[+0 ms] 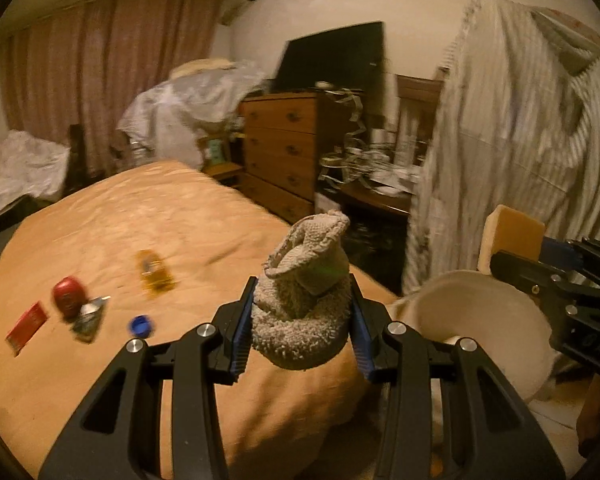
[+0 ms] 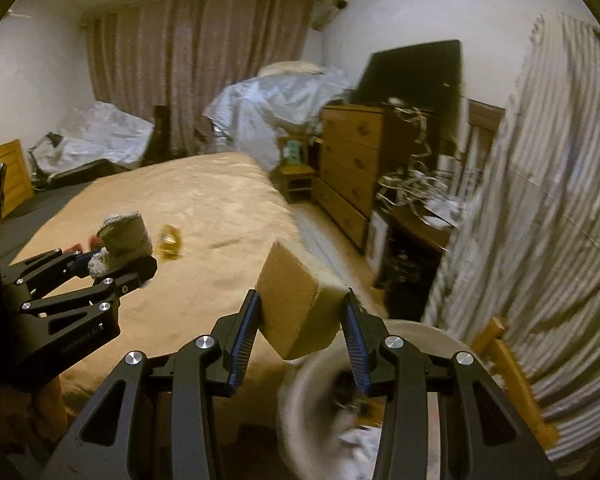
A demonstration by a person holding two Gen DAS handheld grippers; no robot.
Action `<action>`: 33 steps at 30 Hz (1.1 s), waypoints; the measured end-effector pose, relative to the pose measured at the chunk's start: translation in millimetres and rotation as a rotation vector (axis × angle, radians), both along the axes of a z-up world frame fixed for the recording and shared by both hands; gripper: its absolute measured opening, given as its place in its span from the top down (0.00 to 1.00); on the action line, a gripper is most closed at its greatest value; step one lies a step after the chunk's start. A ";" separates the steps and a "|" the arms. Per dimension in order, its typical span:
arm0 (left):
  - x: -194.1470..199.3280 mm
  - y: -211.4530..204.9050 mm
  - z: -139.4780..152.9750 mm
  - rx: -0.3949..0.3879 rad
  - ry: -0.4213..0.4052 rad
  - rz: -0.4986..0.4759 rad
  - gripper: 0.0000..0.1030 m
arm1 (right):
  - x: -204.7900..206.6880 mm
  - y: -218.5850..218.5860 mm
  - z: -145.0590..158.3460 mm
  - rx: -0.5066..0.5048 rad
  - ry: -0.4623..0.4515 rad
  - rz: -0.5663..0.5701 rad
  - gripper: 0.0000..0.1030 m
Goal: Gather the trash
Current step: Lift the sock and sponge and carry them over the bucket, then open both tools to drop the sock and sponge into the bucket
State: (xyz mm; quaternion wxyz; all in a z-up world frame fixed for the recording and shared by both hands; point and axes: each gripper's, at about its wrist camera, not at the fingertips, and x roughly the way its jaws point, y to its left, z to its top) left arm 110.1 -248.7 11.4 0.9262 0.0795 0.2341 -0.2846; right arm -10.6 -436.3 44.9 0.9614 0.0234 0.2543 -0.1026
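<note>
My left gripper is shut on a grey fuzzy sock, held above the foot of the bed; the same sock and left gripper show at the left of the right wrist view. My right gripper is shut on a tan sponge block, over a white round bin. That sponge and the right gripper sit at the right edge of the left wrist view, above the bin. On the bed lie a red round item, a red packet, a blue cap, a crumpled wrapper and a yellow wrapper.
A wooden chest of drawers with a dark screen on top stands beyond the bed. A low dark table carries curled paper strips. Striped cloth hangs close on the right. Covered heaps stand before the curtains.
</note>
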 end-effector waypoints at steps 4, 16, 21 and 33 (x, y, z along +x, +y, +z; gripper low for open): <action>-5.3 -43.3 -4.2 0.014 0.034 -0.086 0.61 | -11.6 -50.3 -5.2 0.018 0.049 -0.058 0.59; -5.3 -143.9 -55.2 0.129 0.235 -0.323 0.61 | -17.9 -166.7 -72.8 0.150 0.301 -0.142 0.58; -7.2 -159.7 -76.5 0.174 0.284 -0.366 0.61 | -13.5 -175.0 -98.0 0.198 0.347 -0.135 0.58; -2.1 -163.1 -86.2 0.192 0.300 -0.364 0.57 | -15.0 -158.6 -108.4 0.228 0.350 -0.138 0.57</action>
